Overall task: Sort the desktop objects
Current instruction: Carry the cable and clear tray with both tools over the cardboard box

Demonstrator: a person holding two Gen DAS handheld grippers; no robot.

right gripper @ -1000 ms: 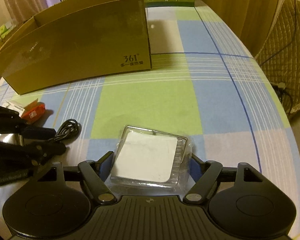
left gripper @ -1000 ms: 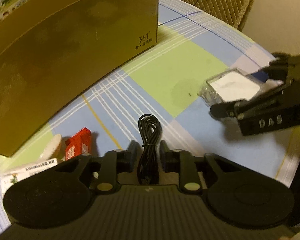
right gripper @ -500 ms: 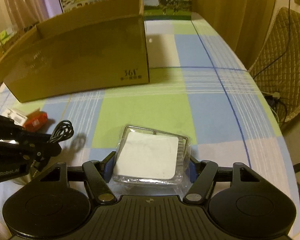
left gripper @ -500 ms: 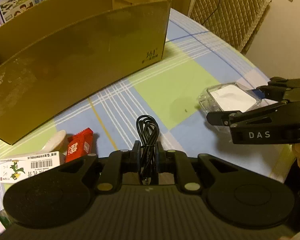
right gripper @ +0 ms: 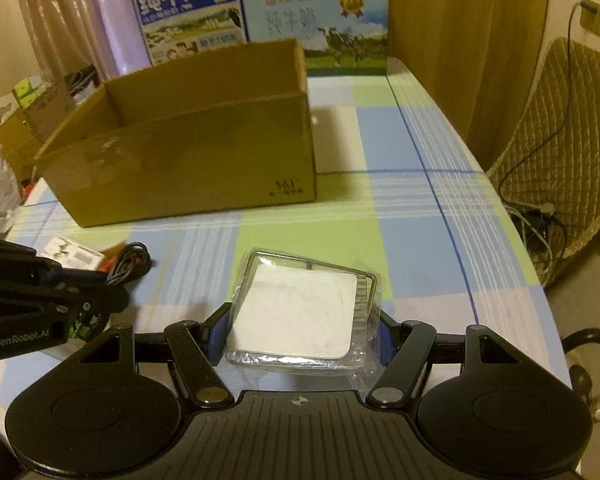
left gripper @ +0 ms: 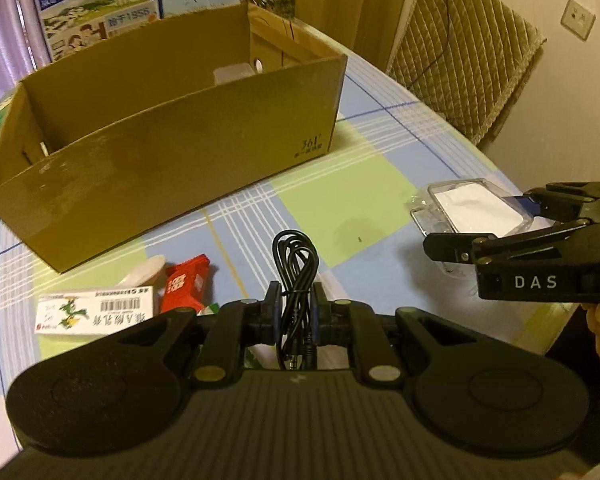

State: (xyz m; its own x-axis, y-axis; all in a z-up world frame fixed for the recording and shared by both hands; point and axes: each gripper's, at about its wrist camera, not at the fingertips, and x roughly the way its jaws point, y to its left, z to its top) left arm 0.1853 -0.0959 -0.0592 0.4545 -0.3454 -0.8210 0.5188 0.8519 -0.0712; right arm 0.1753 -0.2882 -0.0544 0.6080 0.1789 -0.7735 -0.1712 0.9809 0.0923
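Note:
My left gripper [left gripper: 295, 300] is shut on a coiled black cable [left gripper: 296, 256], held above the checked tablecloth. My right gripper [right gripper: 298, 330] is shut on a clear plastic case [right gripper: 304, 312] with a white insert, also lifted off the table. That case [left gripper: 476, 208] and the right gripper [left gripper: 480, 220] show at the right of the left wrist view. The left gripper [right gripper: 112, 292] with the black cable [right gripper: 130, 266] appears at the left of the right wrist view. An open brown cardboard box [left gripper: 172, 148] stands ahead, also seen as the cardboard box [right gripper: 192, 160].
On the table near the left gripper lie a white medicine box [left gripper: 96, 312], a red packet [left gripper: 186, 286] and a pale round object [left gripper: 146, 276]. Milk cartons [right gripper: 260, 16] stand behind the box. A quilted chair [right gripper: 568, 128] is beyond the table's right edge. Something white [left gripper: 236, 74] lies inside the box.
Both grippers have risen with their loads, the left shutting on the cable; the box's open top and inside now show.

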